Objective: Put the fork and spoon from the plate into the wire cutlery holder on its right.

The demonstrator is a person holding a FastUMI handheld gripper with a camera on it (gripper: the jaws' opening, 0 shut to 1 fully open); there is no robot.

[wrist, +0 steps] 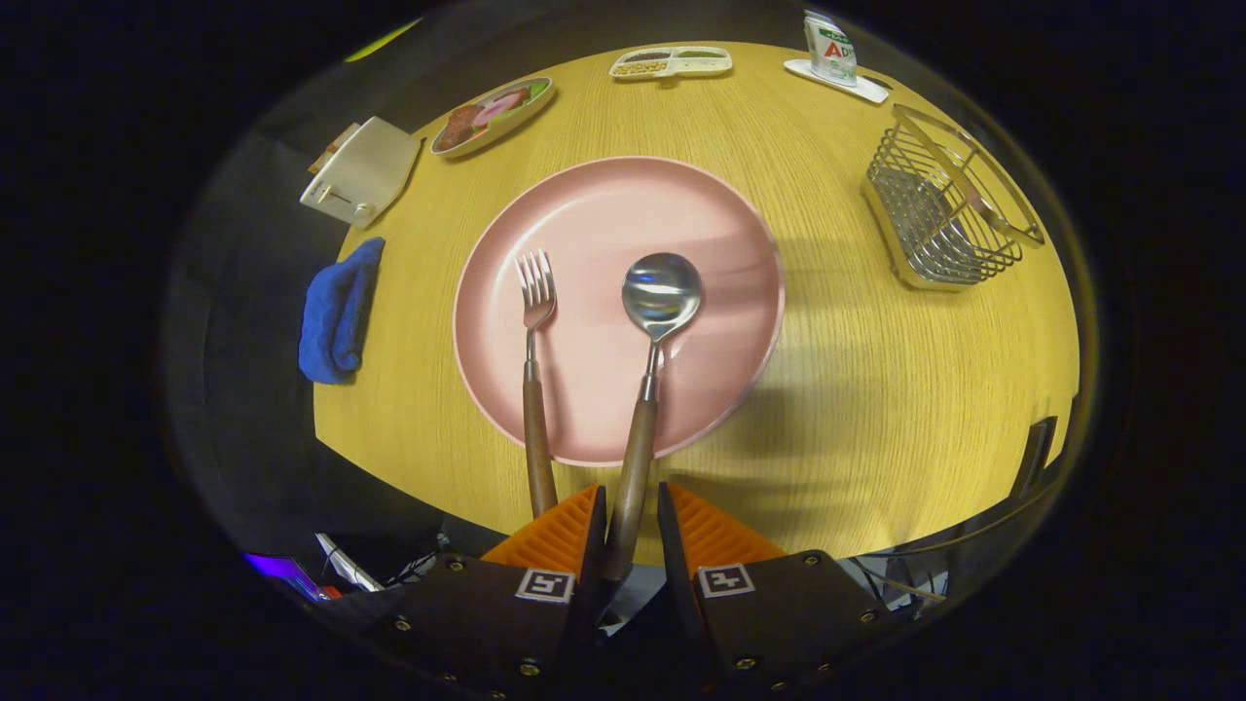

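A pink plate [681,209] lies in the middle of the round wooden table. On it lie a fork [534,292] and a spoon [661,289], both with wooden handles that reach over the plate's near rim towards me. My gripper [631,526] is shut on the spoon's handle, which runs between the two fingers, while the spoon's bowl is over the plate. The fork's handle end passes just left of the left finger [560,535]. The wire cutlery holder [939,200] stands empty beyond the fingers to the right of the plate.
A blue cloth [338,312] lies at the table's left edge, with a white toaster [362,170] behind it. At the far side stand an oval food dish [492,115], a divided snack tray [671,62] and a carton on a white coaster [830,51].
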